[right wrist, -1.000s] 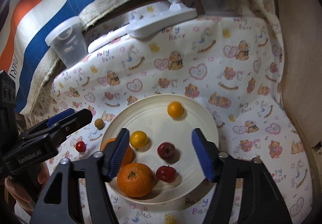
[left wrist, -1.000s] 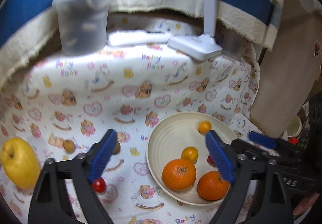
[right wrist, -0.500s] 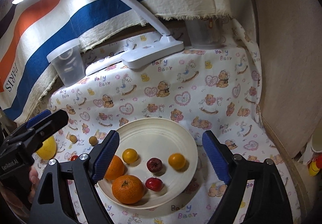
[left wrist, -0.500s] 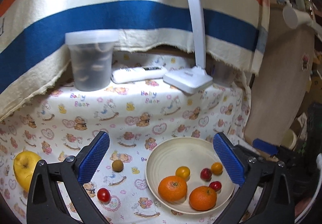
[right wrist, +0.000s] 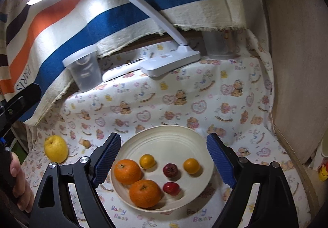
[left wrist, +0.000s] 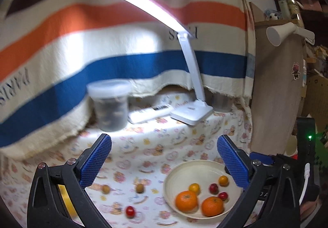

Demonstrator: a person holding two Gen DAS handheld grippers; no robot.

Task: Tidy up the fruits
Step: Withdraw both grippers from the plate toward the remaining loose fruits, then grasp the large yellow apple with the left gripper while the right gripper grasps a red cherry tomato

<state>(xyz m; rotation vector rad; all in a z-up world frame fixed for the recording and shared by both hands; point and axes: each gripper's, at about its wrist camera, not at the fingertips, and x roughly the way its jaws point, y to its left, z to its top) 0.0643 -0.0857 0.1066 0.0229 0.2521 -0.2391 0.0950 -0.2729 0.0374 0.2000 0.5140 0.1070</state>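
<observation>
The left gripper gaped fully, empty. The right gripper (also empty) stood wide above the round cream ribbed bowl of fruit.

A: What sits in the cream bowl?
B: Two mandarins touching at its near left, two small yellow-orange fruits and two little red fruits beside them.
A: And outside it?
B: A yellow pear far left, two brownish round fruits and a cherry tomato on the cloth
</observation>
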